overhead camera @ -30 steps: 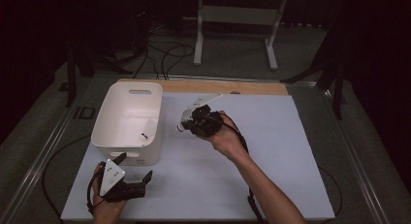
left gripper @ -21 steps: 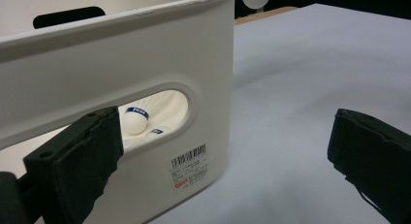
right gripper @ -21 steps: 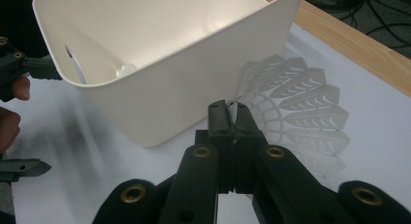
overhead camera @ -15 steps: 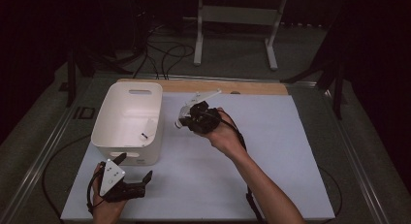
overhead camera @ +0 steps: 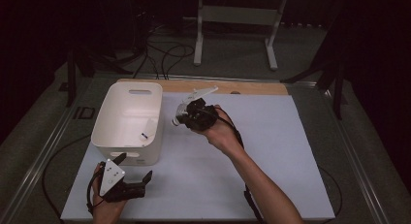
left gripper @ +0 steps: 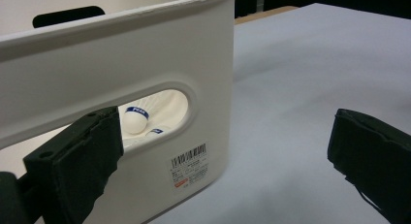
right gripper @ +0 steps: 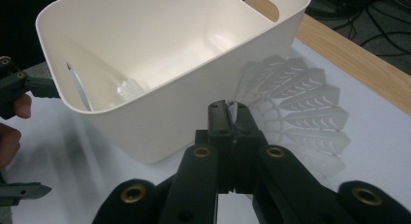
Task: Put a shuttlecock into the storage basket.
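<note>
A white feather shuttlecock (right gripper: 303,112) is pinched by the rim of its skirt in my right gripper (right gripper: 231,107), which is shut on it. In the high view that right gripper (overhead camera: 181,116) hovers just right of a white plastic bin (overhead camera: 104,120), with the shuttlecock (overhead camera: 177,118) at its tip. Another shuttlecock (left gripper: 135,120) with a blue band lies inside the bin (left gripper: 145,54), seen through the handle hole. My left gripper (overhead camera: 134,167) rests at the table's front left, close before the bin, with its jaws wide open and nothing between them.
The white table top (overhead camera: 271,151) has free room to the right of the bin and in front of it. A wooden strip (overhead camera: 252,87) runs along the far edge. Beyond it are cables and a metal stand (overhead camera: 232,20) on the floor.
My right gripper with the shuttlecock has edged slightly toward the bin. The left gripper has stayed in place.
</note>
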### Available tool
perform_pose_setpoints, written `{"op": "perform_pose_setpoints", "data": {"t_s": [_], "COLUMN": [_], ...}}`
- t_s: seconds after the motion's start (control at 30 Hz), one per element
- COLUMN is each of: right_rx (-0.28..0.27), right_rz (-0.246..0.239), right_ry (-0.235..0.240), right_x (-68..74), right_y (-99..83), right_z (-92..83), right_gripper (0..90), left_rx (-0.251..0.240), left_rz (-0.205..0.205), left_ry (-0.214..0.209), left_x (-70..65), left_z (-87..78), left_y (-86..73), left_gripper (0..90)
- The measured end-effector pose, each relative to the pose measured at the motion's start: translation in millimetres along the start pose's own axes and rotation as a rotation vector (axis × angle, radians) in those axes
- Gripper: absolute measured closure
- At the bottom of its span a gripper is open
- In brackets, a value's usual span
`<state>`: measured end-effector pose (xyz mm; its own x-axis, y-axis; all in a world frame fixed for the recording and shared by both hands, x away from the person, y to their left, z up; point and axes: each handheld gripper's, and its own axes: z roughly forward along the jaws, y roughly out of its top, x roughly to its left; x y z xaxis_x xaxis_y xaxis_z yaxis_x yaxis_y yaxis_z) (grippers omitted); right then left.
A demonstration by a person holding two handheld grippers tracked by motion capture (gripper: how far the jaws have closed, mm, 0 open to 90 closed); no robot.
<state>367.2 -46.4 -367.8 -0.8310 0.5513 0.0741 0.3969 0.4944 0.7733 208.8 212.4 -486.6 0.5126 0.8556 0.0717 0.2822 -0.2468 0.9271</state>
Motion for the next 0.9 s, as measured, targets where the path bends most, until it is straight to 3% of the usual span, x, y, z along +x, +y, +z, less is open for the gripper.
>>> {"op": "perform_pose_setpoints", "data": {"t_s": [0.9], "right_rx": [-0.002], "right_rz": [0.003], "right_ry": [-0.018], "right_x": [-4.3], "right_y": [13.0], "right_z": [2.2], "right_gripper": [89.8], "left_rx": [-0.001], "left_rz": [0.0], "left_ry": [0.0], "left_x": [-0.1], "left_z": [0.0], "left_y": [0.1], "left_gripper": [0.1]}}
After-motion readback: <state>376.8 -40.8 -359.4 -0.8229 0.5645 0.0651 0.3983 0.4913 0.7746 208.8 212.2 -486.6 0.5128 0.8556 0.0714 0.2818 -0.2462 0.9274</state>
